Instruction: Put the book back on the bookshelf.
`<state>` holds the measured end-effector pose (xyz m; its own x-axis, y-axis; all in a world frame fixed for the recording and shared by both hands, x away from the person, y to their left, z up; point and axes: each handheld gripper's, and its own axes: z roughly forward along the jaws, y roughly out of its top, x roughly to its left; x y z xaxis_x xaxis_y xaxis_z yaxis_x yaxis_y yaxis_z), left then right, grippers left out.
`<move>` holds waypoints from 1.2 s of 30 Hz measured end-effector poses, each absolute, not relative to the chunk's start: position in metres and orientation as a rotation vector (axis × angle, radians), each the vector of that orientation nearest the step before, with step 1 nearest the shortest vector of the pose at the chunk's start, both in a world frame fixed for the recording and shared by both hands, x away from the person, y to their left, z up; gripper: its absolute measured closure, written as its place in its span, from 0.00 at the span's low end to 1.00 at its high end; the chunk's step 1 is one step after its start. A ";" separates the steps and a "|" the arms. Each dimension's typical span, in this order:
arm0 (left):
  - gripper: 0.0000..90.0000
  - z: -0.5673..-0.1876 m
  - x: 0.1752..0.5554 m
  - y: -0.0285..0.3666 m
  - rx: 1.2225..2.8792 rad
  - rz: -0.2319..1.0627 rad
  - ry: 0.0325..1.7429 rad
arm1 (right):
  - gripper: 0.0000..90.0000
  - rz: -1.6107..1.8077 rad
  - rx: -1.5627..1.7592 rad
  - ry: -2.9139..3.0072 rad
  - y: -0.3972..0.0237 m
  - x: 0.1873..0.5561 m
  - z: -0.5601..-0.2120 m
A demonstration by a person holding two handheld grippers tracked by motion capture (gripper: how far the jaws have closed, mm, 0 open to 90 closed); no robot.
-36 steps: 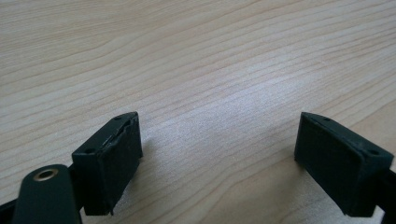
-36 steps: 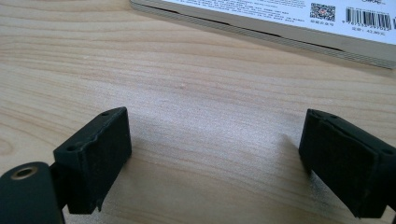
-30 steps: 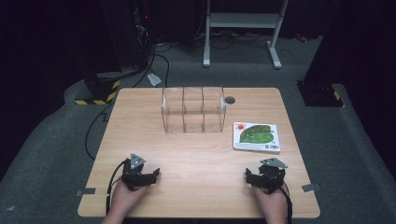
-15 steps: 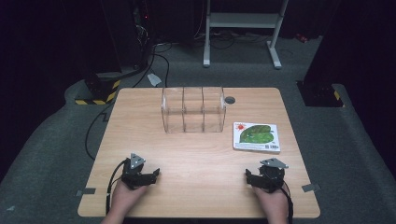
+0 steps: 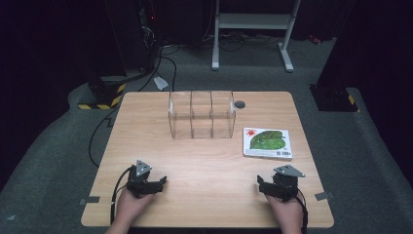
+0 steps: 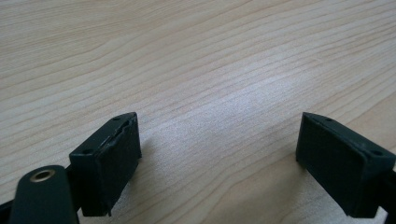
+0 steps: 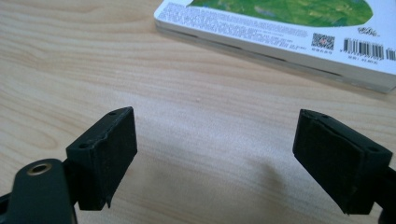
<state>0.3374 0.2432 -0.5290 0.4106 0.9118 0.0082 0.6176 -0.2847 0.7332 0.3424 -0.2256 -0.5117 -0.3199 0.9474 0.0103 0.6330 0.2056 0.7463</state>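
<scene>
One wooden table point(image 5: 204, 161) occupies the centre of the high view, on grey carpet. A clear plastic organiser point(image 5: 202, 114) with three compartments stands upright in the upper middle of the tabletop. A flat white pack with a green leaf picture point(image 5: 268, 142) lies right of centre, just beside the organiser's lower right corner and apart from it. In the right gripper view the pack point(image 7: 289, 28) sits in the upper right, beyond the jaws. The left gripper point(image 5: 158, 182) rests at lower left and the right gripper point(image 5: 261, 184) at lower right, well apart. Both sets of jaws stand wide apart, holding nothing, over bare wood.
</scene>
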 end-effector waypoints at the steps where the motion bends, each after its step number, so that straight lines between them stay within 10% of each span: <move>1: 0.15 -0.529 0.337 0.243 2.012 0.575 1.295 | 0.15 0.919 1.465 2.031 -0.226 0.342 -0.512; 36: 0.16 -0.529 0.337 0.243 2.010 0.575 1.293 | 0.17 0.909 1.589 1.934 -0.245 0.394 -0.495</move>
